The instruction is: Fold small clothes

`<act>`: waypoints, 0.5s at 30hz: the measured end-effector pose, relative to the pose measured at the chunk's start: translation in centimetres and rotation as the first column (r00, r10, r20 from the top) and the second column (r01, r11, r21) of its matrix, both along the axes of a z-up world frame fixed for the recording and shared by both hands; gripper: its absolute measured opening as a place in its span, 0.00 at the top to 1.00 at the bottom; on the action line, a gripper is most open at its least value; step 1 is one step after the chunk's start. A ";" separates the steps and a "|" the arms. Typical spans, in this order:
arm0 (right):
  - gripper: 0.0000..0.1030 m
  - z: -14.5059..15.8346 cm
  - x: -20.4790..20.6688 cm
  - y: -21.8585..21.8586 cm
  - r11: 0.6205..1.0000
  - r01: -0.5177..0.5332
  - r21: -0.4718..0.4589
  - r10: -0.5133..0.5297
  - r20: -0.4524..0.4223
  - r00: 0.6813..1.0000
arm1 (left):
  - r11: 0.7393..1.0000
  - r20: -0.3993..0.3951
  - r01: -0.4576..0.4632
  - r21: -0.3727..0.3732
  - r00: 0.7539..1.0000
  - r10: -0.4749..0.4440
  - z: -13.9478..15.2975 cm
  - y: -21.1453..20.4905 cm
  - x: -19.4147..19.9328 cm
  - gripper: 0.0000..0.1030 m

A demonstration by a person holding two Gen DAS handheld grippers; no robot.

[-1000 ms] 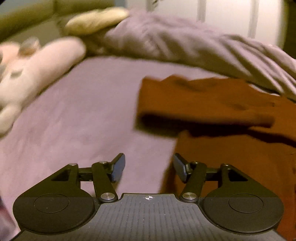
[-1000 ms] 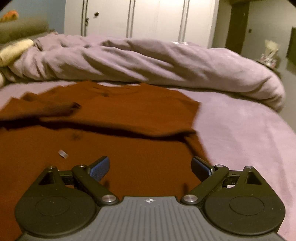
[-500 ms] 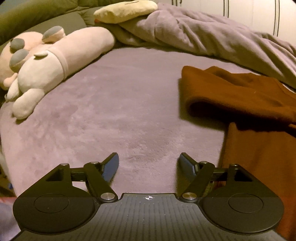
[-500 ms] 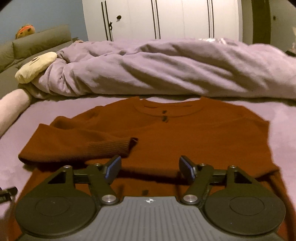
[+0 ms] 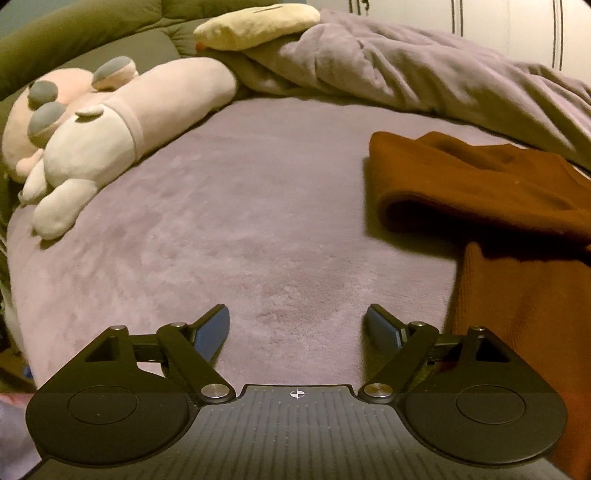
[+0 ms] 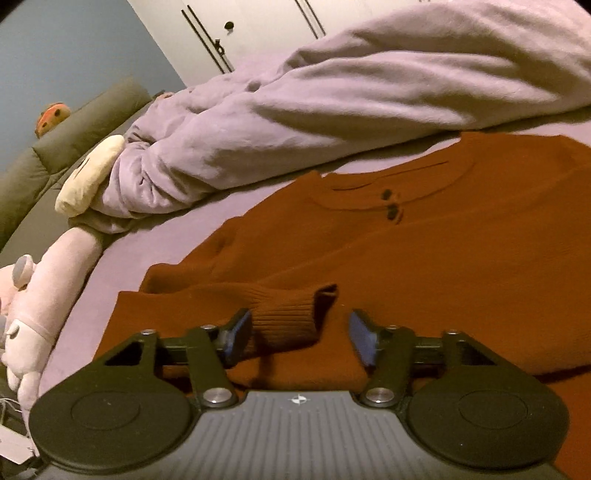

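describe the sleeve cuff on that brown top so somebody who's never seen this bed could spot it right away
On the purple bed lies a rust-brown top with two dark buttons at the neck. One sleeve is folded across its front, ending in the cuff. It alone is ribbed, and it lies between the closing fingers of the right tool.

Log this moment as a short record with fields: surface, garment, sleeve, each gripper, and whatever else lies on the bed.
surface: purple bed cover
garment: rust-brown sweater, lying flat, two buttons at the neck
sleeve: folded across the body, ribbed cuff lying between the right gripper's fingers
left gripper: jaws opening, nothing between them, over bare cover beside the sweater
right gripper: jaws closing around the cuff, not yet pinching it
other: pink plush toy, rumpled lilac duvet, pale yellow cushion
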State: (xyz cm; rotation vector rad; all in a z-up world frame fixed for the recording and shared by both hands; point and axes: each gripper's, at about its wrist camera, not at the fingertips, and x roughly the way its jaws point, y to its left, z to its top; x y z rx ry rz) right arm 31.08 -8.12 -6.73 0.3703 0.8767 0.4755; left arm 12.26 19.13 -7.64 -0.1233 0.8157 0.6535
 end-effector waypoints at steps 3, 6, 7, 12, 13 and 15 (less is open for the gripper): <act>0.63 -0.5 1.2 0.4 0.999 0.001 0.041 0.002 -0.059 0.998 | 1.000 -0.003 -0.003 -0.002 1.000 0.003 0.0 0.0 0.1 0.16; 0.67 -0.8 1.9 0.7 0.998 -0.005 0.060 0.011 -0.094 0.995 | 1.000 -0.006 -0.005 -0.004 1.000 0.005 0.1 0.0 0.1 0.16; 0.79 -0.8 2.0 0.8 0.999 -0.005 0.054 0.011 -0.095 0.995 | 1.000 -0.006 -0.005 -0.006 1.000 0.005 0.1 0.0 0.1 0.16; 0.98 1.6 0.8 0.0 1.000 0.017 -0.019 -0.016 0.033 0.999 | 1.000 0.001 0.003 0.000 1.000 -0.003 0.9 -0.4 -0.1 0.17; 0.98 2.3 0.5 -0.5 0.999 0.030 -0.032 -0.027 0.067 0.997 | 1.000 0.007 0.006 0.003 1.000 -0.006 1.1 -0.4 -0.1 0.17; 0.99 3.5 -0.2 -1.9 0.998 0.047 -0.035 -0.043 0.124 0.991 | 1.000 0.023 0.015 0.014 1.000 -0.016 1.7 -0.7 -0.1 0.17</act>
